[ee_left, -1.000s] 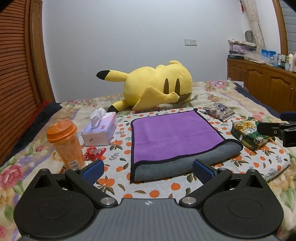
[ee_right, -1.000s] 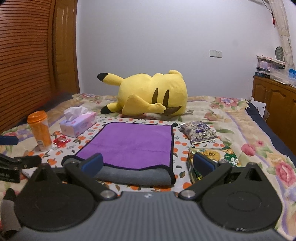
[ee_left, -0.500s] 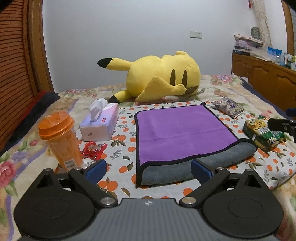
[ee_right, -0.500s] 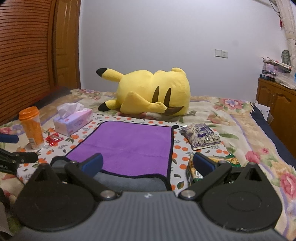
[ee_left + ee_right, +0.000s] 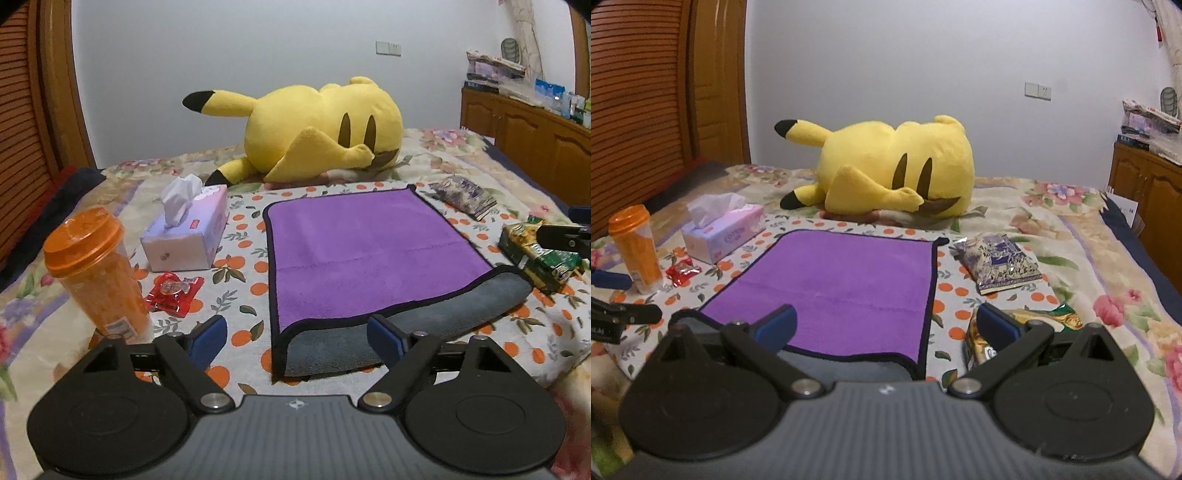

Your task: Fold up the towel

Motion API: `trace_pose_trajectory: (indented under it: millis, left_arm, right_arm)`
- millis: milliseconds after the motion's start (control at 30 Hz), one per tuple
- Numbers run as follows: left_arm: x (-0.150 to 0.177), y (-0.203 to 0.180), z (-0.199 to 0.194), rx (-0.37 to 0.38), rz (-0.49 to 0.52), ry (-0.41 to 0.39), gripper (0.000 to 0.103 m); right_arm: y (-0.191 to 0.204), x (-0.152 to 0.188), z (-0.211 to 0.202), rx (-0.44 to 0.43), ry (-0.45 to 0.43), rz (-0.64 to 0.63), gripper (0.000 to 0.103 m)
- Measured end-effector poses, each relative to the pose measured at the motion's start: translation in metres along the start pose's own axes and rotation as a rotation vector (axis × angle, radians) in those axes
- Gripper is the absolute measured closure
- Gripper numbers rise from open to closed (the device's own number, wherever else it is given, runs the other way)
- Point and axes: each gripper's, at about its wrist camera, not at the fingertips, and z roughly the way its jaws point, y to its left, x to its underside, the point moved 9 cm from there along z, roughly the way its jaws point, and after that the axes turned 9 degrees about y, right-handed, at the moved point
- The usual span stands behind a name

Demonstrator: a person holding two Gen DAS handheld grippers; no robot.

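A purple towel (image 5: 369,251) with a black hem lies folded on an orange-dotted cloth (image 5: 243,258), its grey underside (image 5: 443,310) showing along the near edge. My left gripper (image 5: 295,332) hovers just before the towel's near left corner; its jaws are closing, and the pads touch nothing. The towel (image 5: 842,284) fills the middle of the right wrist view. My right gripper (image 5: 886,321) stands open over the near right corner, one finger above the purple cloth, the other above a snack bag.
A yellow plush (image 5: 321,129) lies behind the towel. Left of it are a tissue box (image 5: 188,236), an orange bottle (image 5: 96,273) and a red packet (image 5: 173,293). Snack bags (image 5: 997,262) (image 5: 539,258) lie to the right. A wooden cabinet (image 5: 535,133) stands far right.
Both grippers have come forward and lower toward the towel's near edge, which now looks larger. The left jaws have narrowed a little.
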Motion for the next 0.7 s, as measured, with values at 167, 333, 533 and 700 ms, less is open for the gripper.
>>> trace_pose_trajectory:
  millis: [167,333,533,700]
  left_arm:
    - [-0.001,0.004,0.017,0.016,-0.004,0.039,0.023]
    - [0.002,0.006,0.033,0.037,-0.001,0.081,0.033]
    - [0.006,0.006,0.051,0.067,-0.004,0.133,0.043]
    - [0.008,0.008,0.061,0.086,-0.013,0.162,0.054]
  right_arm:
    - [-0.005,0.004,0.013,0.002,0.035,0.002,0.0]
    - [-0.008,0.01,0.025,-0.01,0.082,0.007,0.0]
    - [-0.007,0.018,0.039,-0.035,0.135,0.005,0.0]
    - [-0.009,0.025,0.048,-0.058,0.185,0.017,0.001]
